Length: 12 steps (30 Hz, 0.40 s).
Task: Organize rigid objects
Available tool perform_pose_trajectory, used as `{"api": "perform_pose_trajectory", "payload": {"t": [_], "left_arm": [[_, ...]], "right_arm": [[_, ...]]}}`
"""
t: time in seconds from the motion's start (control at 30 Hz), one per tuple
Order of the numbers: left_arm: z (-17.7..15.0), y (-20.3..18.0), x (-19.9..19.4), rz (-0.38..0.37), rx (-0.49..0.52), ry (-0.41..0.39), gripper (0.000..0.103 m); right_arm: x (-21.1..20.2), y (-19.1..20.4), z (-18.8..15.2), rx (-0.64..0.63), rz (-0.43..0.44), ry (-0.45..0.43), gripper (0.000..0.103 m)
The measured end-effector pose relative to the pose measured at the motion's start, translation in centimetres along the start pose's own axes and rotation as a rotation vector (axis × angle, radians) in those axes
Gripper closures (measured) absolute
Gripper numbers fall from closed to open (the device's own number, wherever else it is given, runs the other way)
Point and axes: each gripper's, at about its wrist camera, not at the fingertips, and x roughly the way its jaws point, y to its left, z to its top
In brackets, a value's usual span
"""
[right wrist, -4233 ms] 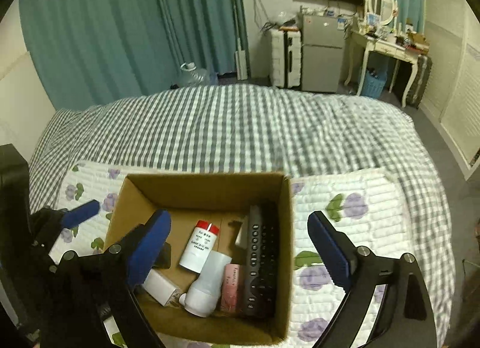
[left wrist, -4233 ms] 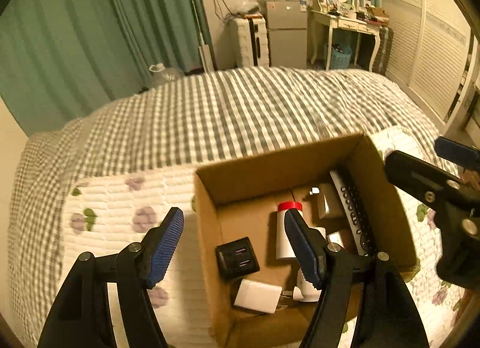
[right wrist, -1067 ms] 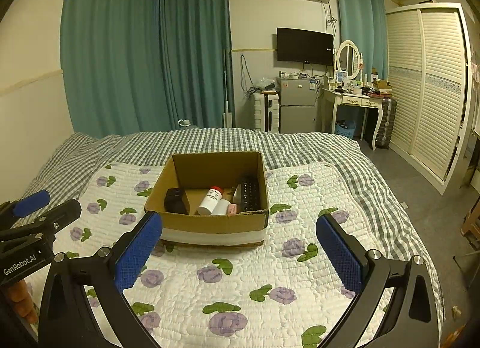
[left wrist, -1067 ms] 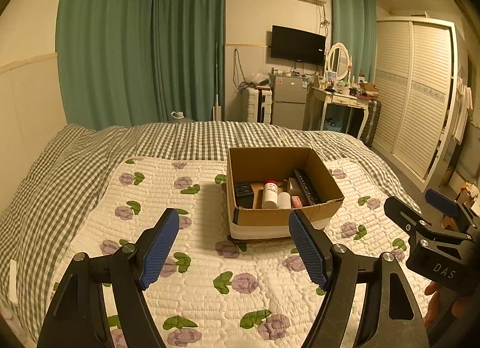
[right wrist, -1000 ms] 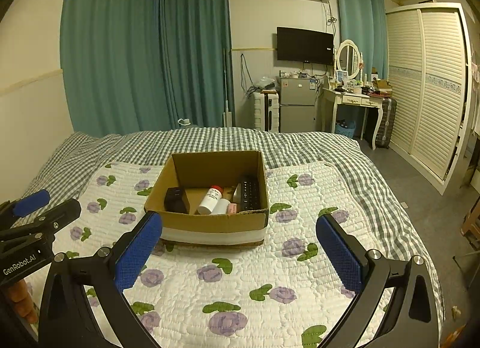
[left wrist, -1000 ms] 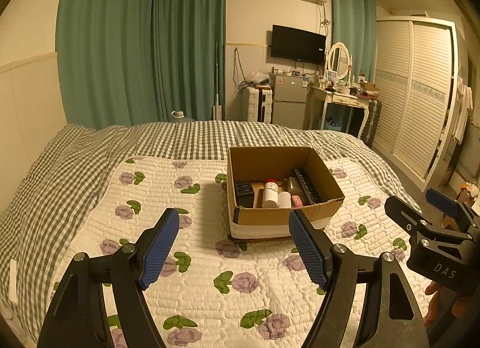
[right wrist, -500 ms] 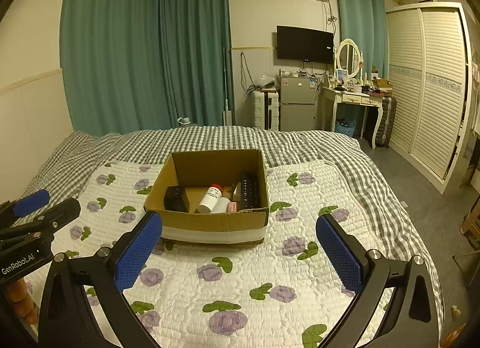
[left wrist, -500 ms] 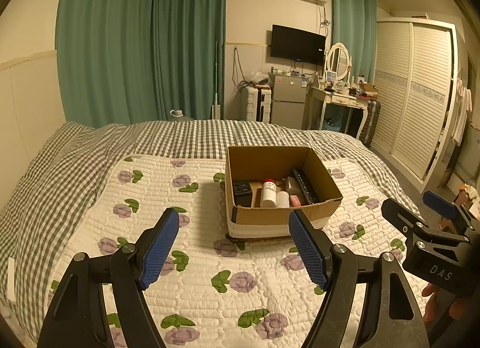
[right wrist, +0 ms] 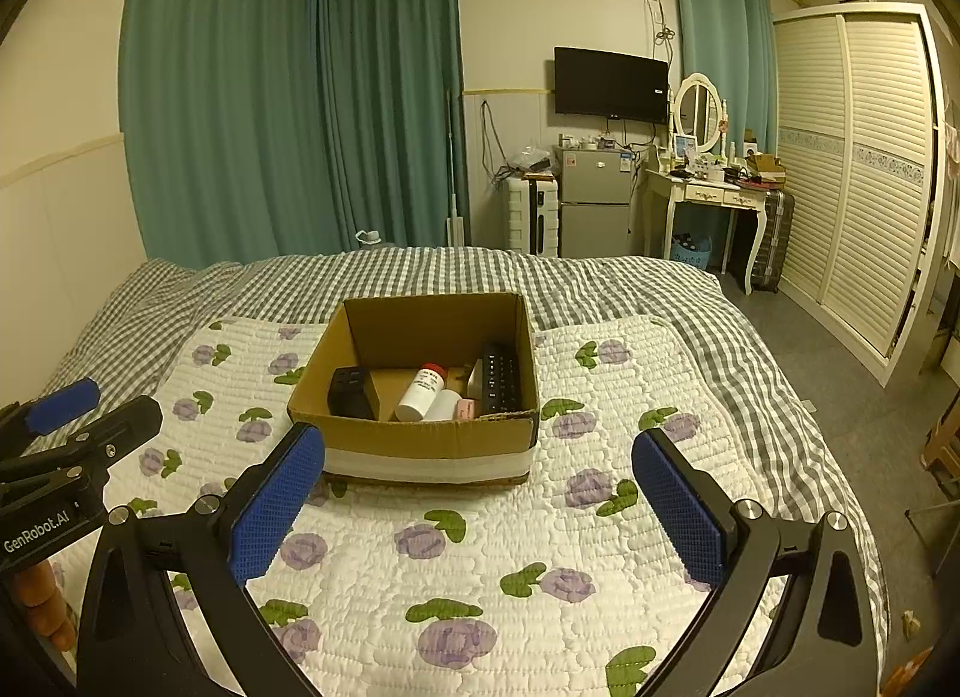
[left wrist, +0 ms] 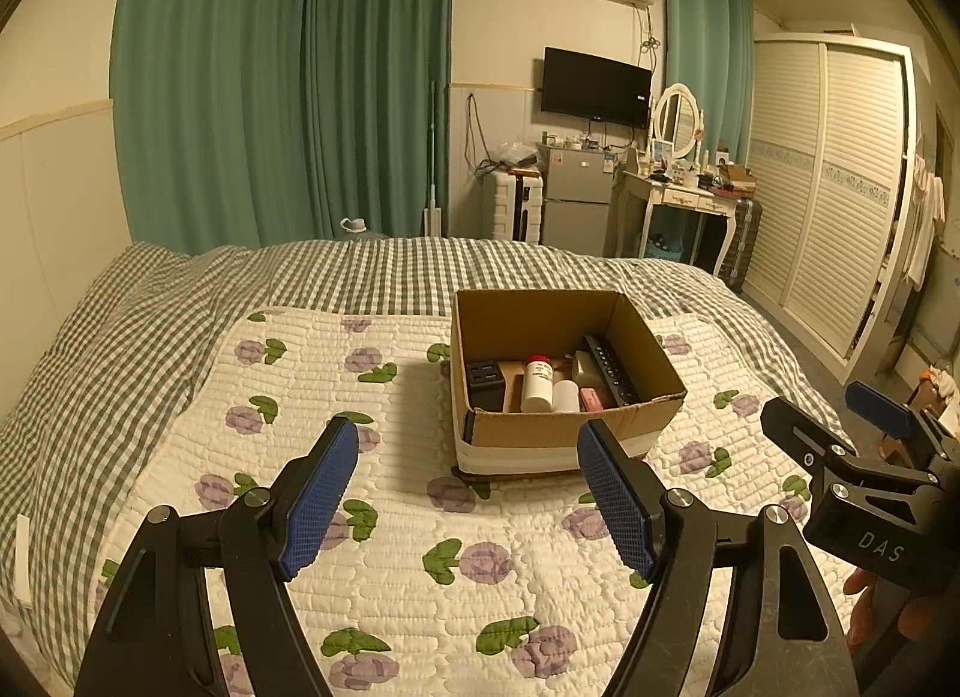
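Observation:
An open cardboard box (left wrist: pixel 543 433) (right wrist: pixel 420 433) sits on the flowered quilt in the middle of the bed. Inside lie a white bottle with a red cap (left wrist: pixel 536 385) (right wrist: pixel 422 391), a black remote (left wrist: pixel 609 368) (right wrist: pixel 501 376), a black cube adapter (left wrist: pixel 485 382) (right wrist: pixel 351 392), a small white bottle and a pink item. My left gripper (left wrist: pixel 468 496) is open and empty, held back from the box's near side. My right gripper (right wrist: pixel 480 508) is open and empty, also short of the box; it shows at the right edge of the left wrist view (left wrist: pixel 840 457).
The white flowered quilt (right wrist: pixel 480 547) lies over a grey checked bedspread (left wrist: pixel 120 325). Beyond the bed stand teal curtains, a small fridge (right wrist: pixel 594 205), a white suitcase, a dressing table (right wrist: pixel 714 199) and a louvred wardrobe (right wrist: pixel 858 168).
Earlier both grippers hovered right over the box. They have since pulled far back, and in the last second they have barely moved.

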Motion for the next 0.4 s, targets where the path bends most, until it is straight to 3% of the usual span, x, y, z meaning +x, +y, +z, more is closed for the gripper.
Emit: {"api": "perform_pose_trajectory", "payload": {"t": [0.4], "left_arm": [[-0.53,-0.16,0.29,0.008,-0.002,0.024,0.025]], "right_arm": [[0.08,0.05,-0.13,0.000,0.002,0.005,0.000]]}}
